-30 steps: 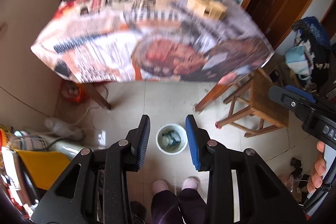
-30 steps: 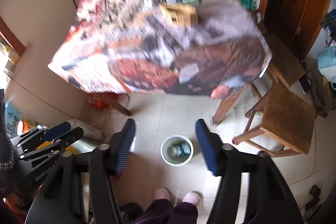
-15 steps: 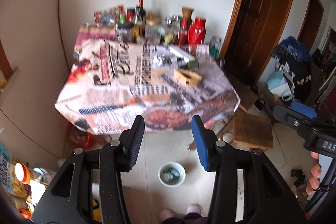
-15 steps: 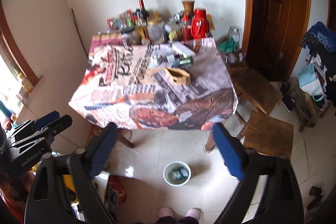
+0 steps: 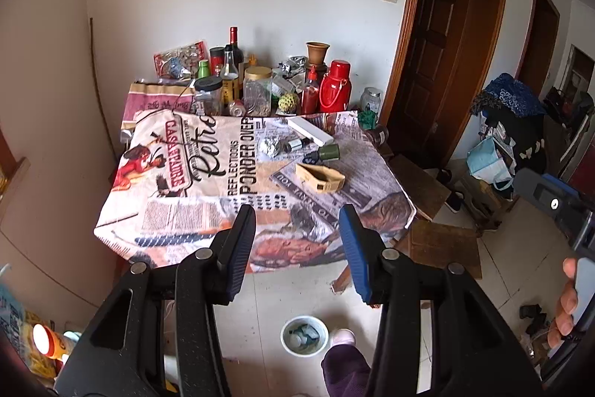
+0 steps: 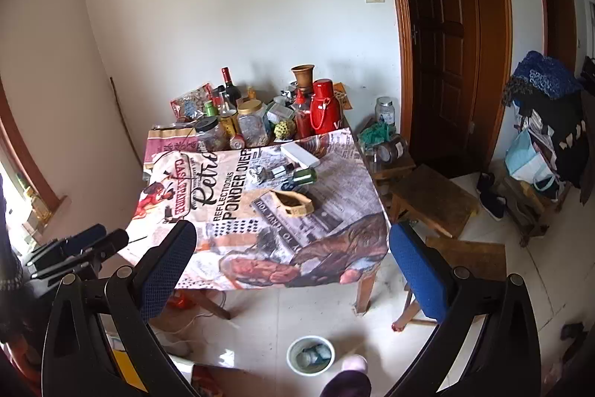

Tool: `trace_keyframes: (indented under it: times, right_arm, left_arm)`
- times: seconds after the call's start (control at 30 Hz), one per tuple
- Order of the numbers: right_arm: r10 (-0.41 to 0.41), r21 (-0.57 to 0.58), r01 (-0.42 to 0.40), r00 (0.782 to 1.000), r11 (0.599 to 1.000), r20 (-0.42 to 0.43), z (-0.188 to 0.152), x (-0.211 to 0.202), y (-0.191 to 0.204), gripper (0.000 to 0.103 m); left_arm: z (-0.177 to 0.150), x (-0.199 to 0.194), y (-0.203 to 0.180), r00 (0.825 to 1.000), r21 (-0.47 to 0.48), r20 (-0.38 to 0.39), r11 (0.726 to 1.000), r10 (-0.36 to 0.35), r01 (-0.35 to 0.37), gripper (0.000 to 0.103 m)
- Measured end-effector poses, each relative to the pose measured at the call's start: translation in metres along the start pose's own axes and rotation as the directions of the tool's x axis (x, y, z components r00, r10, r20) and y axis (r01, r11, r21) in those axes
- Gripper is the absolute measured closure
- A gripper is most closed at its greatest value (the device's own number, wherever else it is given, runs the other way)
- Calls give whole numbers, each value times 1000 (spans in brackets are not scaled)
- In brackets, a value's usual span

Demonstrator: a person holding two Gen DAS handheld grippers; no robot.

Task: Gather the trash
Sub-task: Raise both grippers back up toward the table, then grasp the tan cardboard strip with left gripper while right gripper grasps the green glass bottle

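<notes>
A small white bin with blue-green scraps inside was seen on the tiled floor in front of the table, just beside a pink slipper, and on the printed cloth the words "Retro", "REFLECTIONS" and "PONDER OVER" could be read. A torn cardboard box, a foil ball and a green bottle were laid on the cloth, with jars and a red flask crowded behind. The left gripper was held partly open and empty, while the jaws of the right gripper were opening wide with nothing between them.
</notes>
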State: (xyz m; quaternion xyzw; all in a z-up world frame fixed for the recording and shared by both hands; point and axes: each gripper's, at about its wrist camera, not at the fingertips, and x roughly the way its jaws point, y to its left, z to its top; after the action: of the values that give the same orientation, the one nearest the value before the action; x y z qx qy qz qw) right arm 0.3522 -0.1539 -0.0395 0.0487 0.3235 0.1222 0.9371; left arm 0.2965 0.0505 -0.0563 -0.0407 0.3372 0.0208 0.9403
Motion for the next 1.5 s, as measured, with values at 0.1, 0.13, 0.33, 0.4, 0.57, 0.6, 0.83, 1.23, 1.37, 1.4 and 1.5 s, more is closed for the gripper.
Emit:
trace_keyframes:
  times: [0.1, 0.13, 0.33, 0.4, 0.57, 0.6, 0.83, 1.23, 1.37, 1.4, 1.5]
  right_arm:
    - [-14, -34, 15, 1000, 999, 10, 10, 19, -10, 0]
    - [-14, -40, 14, 1000, 999, 9, 12, 20, -13, 0]
    - [7, -105, -3, 999, 994, 41, 47, 44, -41, 0]
    - [-18, -155, 30, 997, 987, 81, 59, 50, -50, 0]
    - [-47, -261, 77, 992, 962, 119, 84, 73, -68, 0]
    - [-48, -275, 80, 991, 958, 122, 87, 79, -73, 0]
    - [-49, -291, 62, 997, 955, 51, 96, 127, -97, 0]
    - [-51, -238, 10, 985, 971, -164, 90, 219, -114, 1]
    - [-56, -249, 11, 983, 968, -176, 86, 240, -113, 0]
    - [-56, -261, 5, 981, 965, -185, 84, 247, -112, 0]
    - [-51, -280, -6, 979, 960, -197, 81, 264, -109, 1]
  left_arm:
    - [14, 19, -10, 1000, 0, 5, 1000, 20, -20, 56]
    - [20, 27, -14, 1000, -5, 3, 1000, 24, -24, 56]
    - [61, 80, -39, 999, -37, -15, 999, 31, -32, 55]
    - [73, 96, -46, 999, -52, -27, 998, 42, -44, 43]
    - [97, 143, -60, 994, -132, -70, 987, 82, -90, 19]
    - [99, 152, -63, 993, -139, -78, 985, 90, -101, 19]
    - [101, 222, -72, 975, -169, -185, 974, 122, -154, 18]
    - [72, 371, -66, 896, -254, -440, 950, 56, -184, 18]
    - [55, 403, -56, 872, -310, -483, 914, 84, -260, 18]
    - [51, 410, -54, 870, -330, -487, 906, 77, -265, 18]
    - [40, 428, -51, 853, -329, -514, 898, 89, -292, 18]
